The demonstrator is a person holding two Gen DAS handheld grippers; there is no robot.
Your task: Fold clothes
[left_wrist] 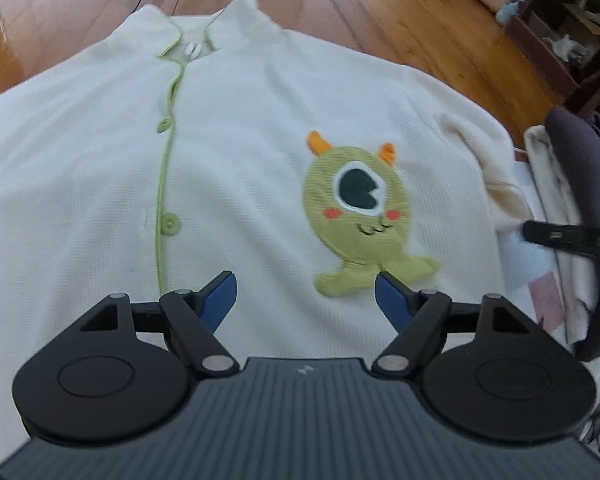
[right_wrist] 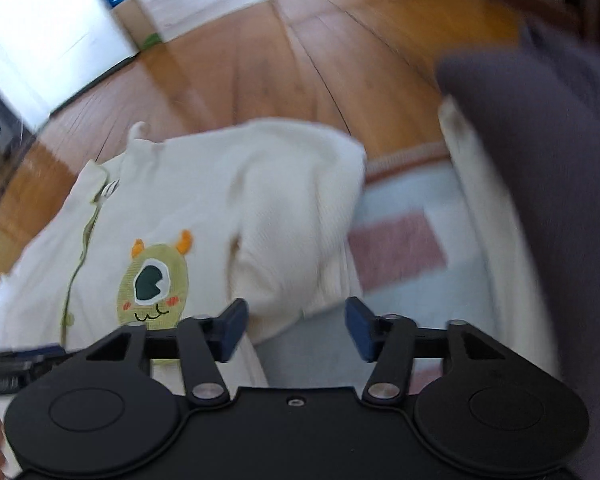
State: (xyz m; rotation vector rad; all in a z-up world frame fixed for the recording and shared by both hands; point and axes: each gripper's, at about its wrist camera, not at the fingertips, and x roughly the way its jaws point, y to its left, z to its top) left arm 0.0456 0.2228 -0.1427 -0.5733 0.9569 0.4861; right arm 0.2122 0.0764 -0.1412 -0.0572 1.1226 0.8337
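The left gripper [left_wrist: 305,298] and right gripper [right_wrist: 296,328] hung with jaws apart and empty over the cream cardigan [left_wrist: 240,152], whose sleeve [right_wrist: 296,216], bunched at 3 o'clock, risked a lopsided fold.

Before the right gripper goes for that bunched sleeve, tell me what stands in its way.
Nothing visible does. The right gripper is open and empty, with the bunched sleeve of the cream top directly ahead of its fingers. The dark folded garment lies off to the side, clear of that path.
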